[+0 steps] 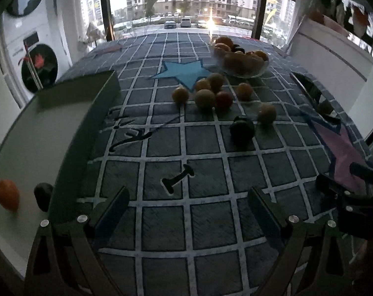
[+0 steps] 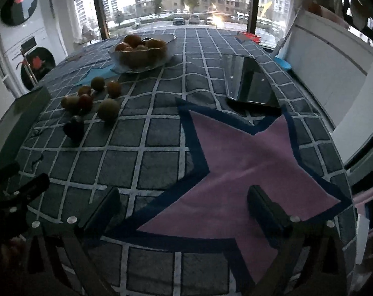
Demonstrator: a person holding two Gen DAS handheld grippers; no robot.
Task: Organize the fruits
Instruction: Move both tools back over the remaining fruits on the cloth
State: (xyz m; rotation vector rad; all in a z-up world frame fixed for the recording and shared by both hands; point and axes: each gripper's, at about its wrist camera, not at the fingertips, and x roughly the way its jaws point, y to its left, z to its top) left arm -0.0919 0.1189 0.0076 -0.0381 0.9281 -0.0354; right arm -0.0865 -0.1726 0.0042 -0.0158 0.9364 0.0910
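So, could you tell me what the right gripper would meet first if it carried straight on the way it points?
Probably the pink star on the checked cloth: the right gripper, jaws open and empty, tilts down at it, with nothing in between.

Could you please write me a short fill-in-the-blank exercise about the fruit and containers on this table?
1. The glass bowl at the far side of the table holds a pile of ____.
2. The orange fruit lies inside the white ____.
3. The right tool hovers over a pink ____ on the checked tablecloth.
4. Both tools' jaws are ____.

Missing words: fruit; box; star; open
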